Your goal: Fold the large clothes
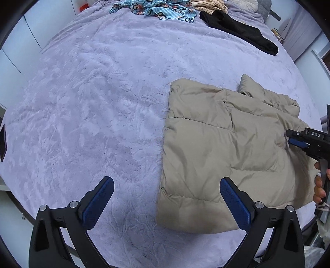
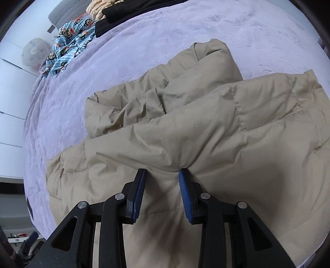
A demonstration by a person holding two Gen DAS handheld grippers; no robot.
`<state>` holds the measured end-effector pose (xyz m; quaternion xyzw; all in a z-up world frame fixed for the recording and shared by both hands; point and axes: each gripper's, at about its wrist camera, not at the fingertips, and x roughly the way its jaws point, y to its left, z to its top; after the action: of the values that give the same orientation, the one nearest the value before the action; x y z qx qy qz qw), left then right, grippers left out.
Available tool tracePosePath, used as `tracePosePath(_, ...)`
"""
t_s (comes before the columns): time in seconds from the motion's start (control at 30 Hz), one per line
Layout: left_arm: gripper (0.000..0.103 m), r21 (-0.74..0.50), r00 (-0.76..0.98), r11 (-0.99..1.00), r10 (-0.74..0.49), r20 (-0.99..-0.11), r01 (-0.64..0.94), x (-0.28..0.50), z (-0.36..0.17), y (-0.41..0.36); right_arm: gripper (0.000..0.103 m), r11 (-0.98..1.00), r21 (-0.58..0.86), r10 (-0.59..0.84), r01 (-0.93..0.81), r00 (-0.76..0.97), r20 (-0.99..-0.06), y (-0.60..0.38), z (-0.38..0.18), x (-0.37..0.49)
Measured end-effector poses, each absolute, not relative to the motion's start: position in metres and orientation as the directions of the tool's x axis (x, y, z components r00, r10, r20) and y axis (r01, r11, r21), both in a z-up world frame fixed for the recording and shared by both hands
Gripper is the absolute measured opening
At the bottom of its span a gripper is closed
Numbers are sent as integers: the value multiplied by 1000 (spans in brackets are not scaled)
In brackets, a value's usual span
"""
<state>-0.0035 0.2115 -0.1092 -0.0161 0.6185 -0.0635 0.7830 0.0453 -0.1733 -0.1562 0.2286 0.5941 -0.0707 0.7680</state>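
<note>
A beige puffer jacket (image 1: 222, 156) lies partly folded on the lilac plush bed cover (image 1: 92, 103), on the right side in the left wrist view. My left gripper (image 1: 166, 181) hovers over the jacket's left edge, wide open with nothing between its blue pads (image 1: 97, 202). Its right finger is above the jacket and its left finger above bare cover. In the right wrist view, my right gripper (image 2: 162, 172) is shut on a bunched fold of the jacket (image 2: 206, 132). The right gripper (image 1: 305, 142) also shows at the right edge of the left wrist view, held by a hand (image 1: 319, 185).
At the far end of the bed lie a blue cartoon-print garment (image 1: 156, 8), a black garment (image 1: 241, 28) and a striped beige one (image 1: 208, 5). White cupboard doors (image 1: 20, 41) stand past the bed's left side. The bed's near edge runs just below my grippers.
</note>
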Motion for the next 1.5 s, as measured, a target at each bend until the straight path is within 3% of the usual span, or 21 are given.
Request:
tracePosePath(0.07,103,-116,217,989,-133,-967,88,0,-114,212,38,886,294,198,358,282,-939,-168,-145,39)
tracePosePath(0.17,103,-136,207,985,-155,-966,102,5,-119,212,56,891,312,230,330,264,-937,-153,-132,15)
tracePosePath(0.37,103,-170,189,977,-193,-963,129,11,-127,208,63,874,328,266,358,212,-940,-129,-129,-38)
tracePosePath(0.47,103,-191,165,971,-214,-963,143,12,-133,205,73,862,328,269,387,201,-942,-121,-134,-54)
tracePosePath(0.9,103,-409,51,903,-418,-907,129,37,-172,235,80,850,298,249,434,167,-954,-111,-153,-61)
tracePosePath(1.0,103,-548,-49,827,-546,-836,123,52,-198,243,80,844,300,251,444,167,-953,-114,-156,-61)
tracePosePath(1.17,103,-681,-184,722,-658,-730,123,66,-238,219,80,845,291,245,449,158,-957,-114,-161,-60)
tracePosePath(1.4,102,-740,-283,640,-685,-672,208,73,-249,156,80,846,269,229,460,142,-963,-114,-167,-55)
tracePosePath(1.43,82,-732,-288,640,-674,-680,232,69,-247,152,80,845,269,229,462,141,-963,-114,-167,-55)
tracePosePath(1.47,52,-735,-300,629,-671,-678,254,68,-244,148,80,845,270,231,461,141,-963,-114,-166,-54)
tracePosePath(1.5,44,-752,-310,610,-686,-658,248,69,-241,147,80,845,273,236,459,138,-962,-115,-165,-54)
